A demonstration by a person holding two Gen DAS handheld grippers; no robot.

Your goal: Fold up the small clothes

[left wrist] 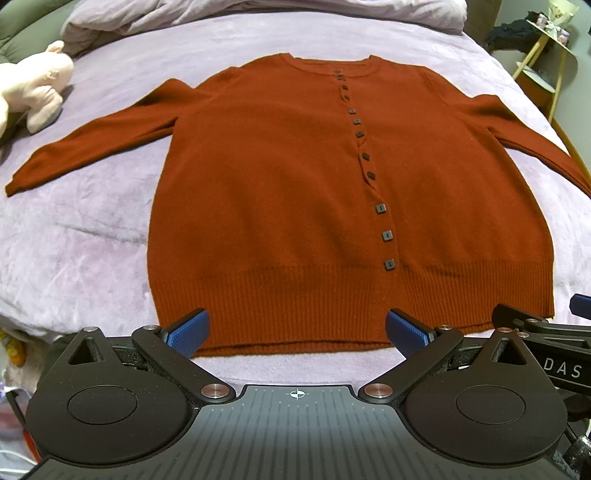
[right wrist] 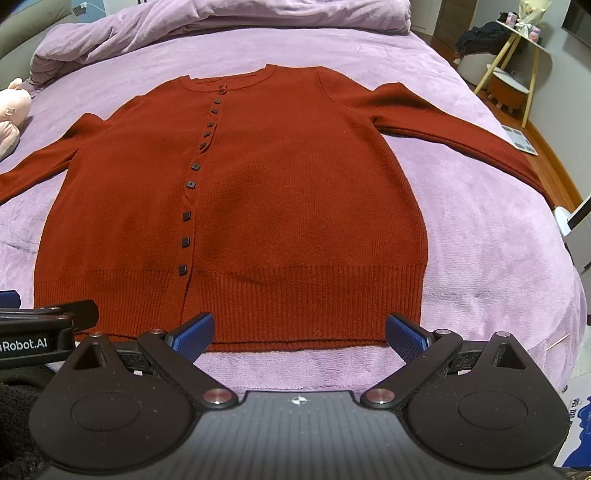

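A rust-red buttoned cardigan (left wrist: 280,192) lies flat and face up on the lilac bedcover, collar far, ribbed hem near, both sleeves spread out to the sides. It also fills the right wrist view (right wrist: 280,206). My left gripper (left wrist: 297,330) is open and empty, just above the hem's near edge toward its left half. My right gripper (right wrist: 299,332) is open and empty, over the hem's right half. Each gripper's side shows at the edge of the other's view.
A pink plush toy (left wrist: 35,86) lies on the bed (left wrist: 92,251) at the far left. A rumpled lilac duvet (right wrist: 221,22) is heaped at the head. A wooden side stand (right wrist: 517,62) and the floor lie beyond the bed's right edge.
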